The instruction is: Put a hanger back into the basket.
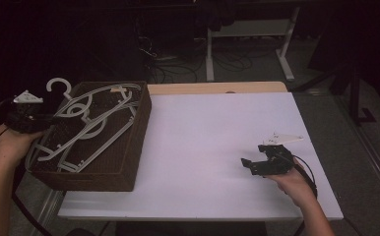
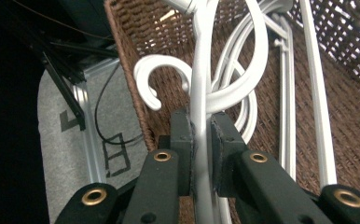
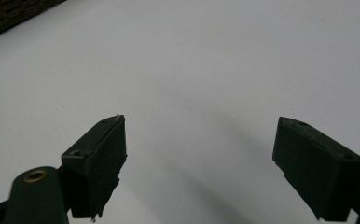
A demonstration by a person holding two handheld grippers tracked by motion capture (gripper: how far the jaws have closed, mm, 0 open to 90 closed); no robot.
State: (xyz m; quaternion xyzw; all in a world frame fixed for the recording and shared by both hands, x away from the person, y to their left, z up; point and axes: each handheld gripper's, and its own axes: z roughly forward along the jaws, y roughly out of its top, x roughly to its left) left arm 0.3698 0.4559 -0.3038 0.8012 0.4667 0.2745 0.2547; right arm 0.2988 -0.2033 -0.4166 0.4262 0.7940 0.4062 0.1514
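You had the left gripper [image 2: 201, 135] clamped on a white plastic hanger [image 2: 202, 70], its two pads pressed against the hanger's neck just below the hook. In the high view that gripper [image 1: 50, 118] sat at the left edge of the brown wicker basket [image 1: 134, 147], and the gripped hanger [image 1: 79, 110] lay on top of a tangle of other white hangers [image 1: 87, 142] inside it (how many there were could not be counted). A second hook [image 2: 162, 79] curled just beside the one you held, and long straight bars [image 2: 315, 107] of the other hangers ran along the basket's woven wall, so the pile crowded the gripped piece on every side.

The basket stood on the left end of the white table [image 1: 217, 137], overhanging its edge. Your right gripper [image 1: 249, 164] rested low over the bare tabletop, well apart from the basket, its jaws spread wide with nothing between them; the right gripper view showed the same gap [image 3: 199, 163] over plain white surface. Beyond the table stood a white desk frame [image 1: 249, 44] and loose cables [image 1: 178, 66] on the floor. No readable writing appeared anywhere.
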